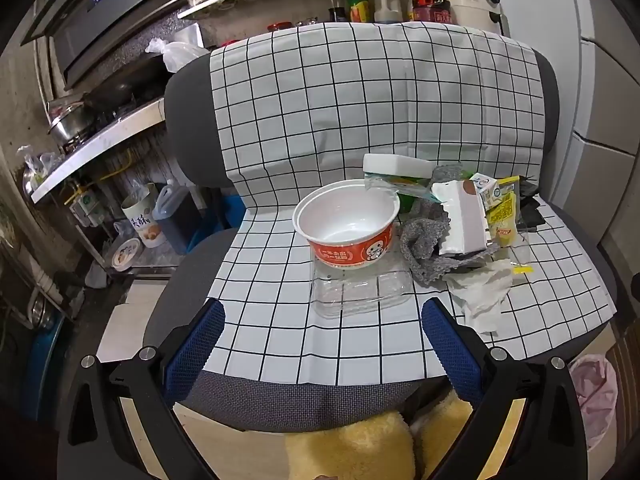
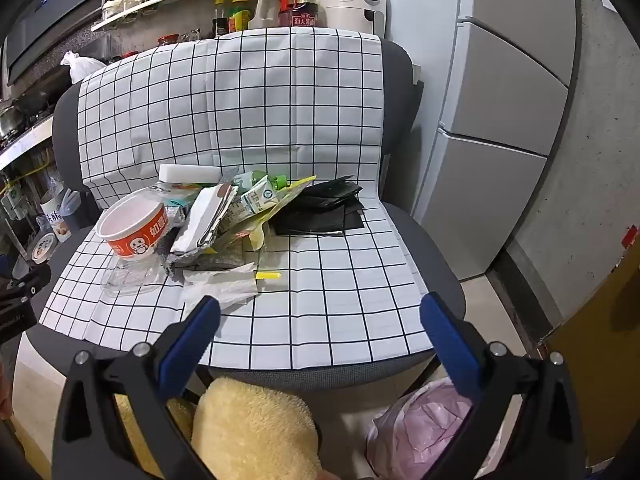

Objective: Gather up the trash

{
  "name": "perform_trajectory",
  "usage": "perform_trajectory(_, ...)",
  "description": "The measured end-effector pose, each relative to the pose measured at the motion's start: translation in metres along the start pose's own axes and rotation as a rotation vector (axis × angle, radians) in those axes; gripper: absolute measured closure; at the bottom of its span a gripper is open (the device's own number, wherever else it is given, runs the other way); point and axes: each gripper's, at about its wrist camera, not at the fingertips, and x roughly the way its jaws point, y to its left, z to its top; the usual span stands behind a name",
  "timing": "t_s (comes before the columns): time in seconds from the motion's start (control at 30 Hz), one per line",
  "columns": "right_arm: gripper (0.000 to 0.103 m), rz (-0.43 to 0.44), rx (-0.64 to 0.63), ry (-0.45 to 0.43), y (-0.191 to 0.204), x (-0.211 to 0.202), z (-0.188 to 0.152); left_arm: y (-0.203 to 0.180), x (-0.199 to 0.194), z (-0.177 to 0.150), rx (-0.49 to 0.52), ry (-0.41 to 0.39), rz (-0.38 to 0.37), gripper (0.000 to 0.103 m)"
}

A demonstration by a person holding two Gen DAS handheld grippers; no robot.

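Both claws, the left gripper (image 1: 322, 334) and the right gripper (image 2: 320, 322), hang with jaws wide apart and empty over the checked cloth (image 2: 320, 312). Nothing looks collected yet: the red bowl (image 1: 347, 224), clear tray (image 1: 360, 290), crumpled tissue (image 1: 482, 294), cartons and wrappers all lie heaped on the chair. A pink bag (image 2: 420, 424) waits below.

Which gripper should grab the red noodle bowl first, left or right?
Left, probably. The red noodle bowl sits nearly centred ahead of the open left gripper. For the open right gripper it lies far left, with the crumpled tissue nearer.
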Motion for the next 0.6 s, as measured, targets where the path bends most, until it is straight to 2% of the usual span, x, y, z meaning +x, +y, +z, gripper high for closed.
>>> perform_trajectory(0.6, 0.006, 0.008, 0.002, 0.000, 0.0008, 0.0001, -0.0004, 0.0050, -0.0034, 0.0014, -0.006, -0.016, 0.015, 0.006)
